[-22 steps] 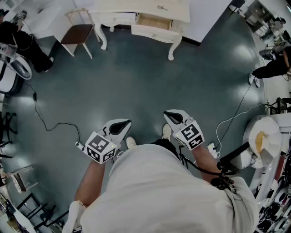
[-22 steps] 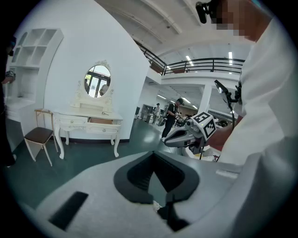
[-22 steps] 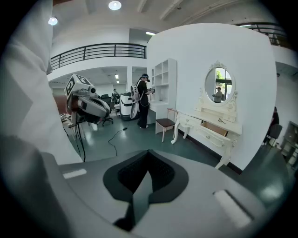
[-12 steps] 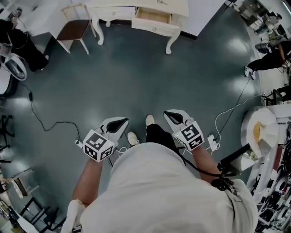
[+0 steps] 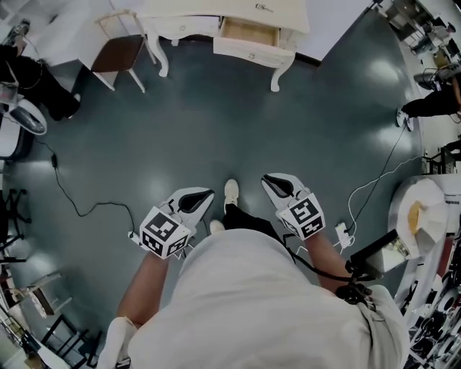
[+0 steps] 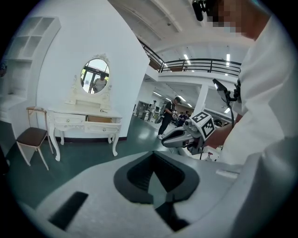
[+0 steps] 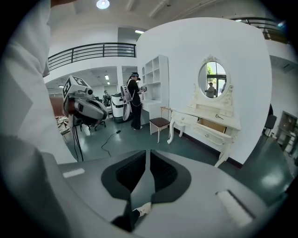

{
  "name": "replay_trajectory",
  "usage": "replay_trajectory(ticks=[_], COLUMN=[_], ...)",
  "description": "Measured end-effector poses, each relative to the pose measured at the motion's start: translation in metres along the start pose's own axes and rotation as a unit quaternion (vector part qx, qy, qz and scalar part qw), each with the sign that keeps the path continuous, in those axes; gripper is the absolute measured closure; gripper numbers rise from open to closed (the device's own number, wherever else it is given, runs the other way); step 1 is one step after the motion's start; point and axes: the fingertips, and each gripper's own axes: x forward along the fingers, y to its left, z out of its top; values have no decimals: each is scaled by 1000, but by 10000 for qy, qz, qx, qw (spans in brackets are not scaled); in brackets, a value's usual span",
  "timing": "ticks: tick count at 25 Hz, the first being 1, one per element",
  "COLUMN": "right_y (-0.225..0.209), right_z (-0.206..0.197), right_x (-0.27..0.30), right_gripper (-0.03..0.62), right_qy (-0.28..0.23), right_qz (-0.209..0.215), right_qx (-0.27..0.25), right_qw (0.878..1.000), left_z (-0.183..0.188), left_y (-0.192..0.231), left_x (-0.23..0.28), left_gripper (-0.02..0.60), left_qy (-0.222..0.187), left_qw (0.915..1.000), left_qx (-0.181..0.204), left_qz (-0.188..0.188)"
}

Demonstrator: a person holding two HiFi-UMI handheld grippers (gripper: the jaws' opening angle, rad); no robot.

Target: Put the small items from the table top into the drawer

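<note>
Both your tongs are clenched with nothing in them. Left tongs (image 5: 207, 193) and right tongs (image 5: 266, 179) hang over the green floor (image 5: 216, 130) at lower centre of the head view, with your shoe (image 5: 230, 191) between them.

Task things are well apart from both:
- The dressing surface (image 5: 194, 7) sits at the top edge, its drawer (image 5: 248, 32) pulled open.
- One small item (image 5: 263, 7) lies on top, just above the drawer in frame. It's too small to tell what it is.
- A chair (image 5: 119, 54) stands just left of the surface.

Gripper views show what the head view cuts off:
- There's an oval mirror (image 7: 210, 80) at the back of the surface and white shelving (image 7: 156, 76) to its left.
- The left gripper view catches the right tongs at centre right, and the right gripper view catches the left tongs at left
</note>
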Motion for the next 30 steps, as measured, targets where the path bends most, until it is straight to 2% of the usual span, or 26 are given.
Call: replay_trajectory(ticks=[3,7,14,17,23,30], right_y=[-48,-96,-158,-179,-226,-280], right_z=[31,55,78,87,120,207], right_x=[44,70,106,131,191,270], right_gripper=[538,522,533,536,540,549], right_qy=[-105,-223,-171,-100,-40,-56], right_qz=[65,148,44,-44,-440,-1006], right_qx=[53,75,137,202,297,329], right_qw=[9999,9996,9998,9997,9986,9944], left_z=[38,81,121,133,156,227], left_y=[58,97,148,186,279,390], left_x=[21,47,79,88,109,108], left_gripper=[580,580,580,580,580,580], left_qy=[78,68,27,65,82,30], left_qw=[9999,9996,9998,9998,9995,9957], left_qx=[101,216,98,129,231,388], left_qz=[71,187,169,110,-220,-845])
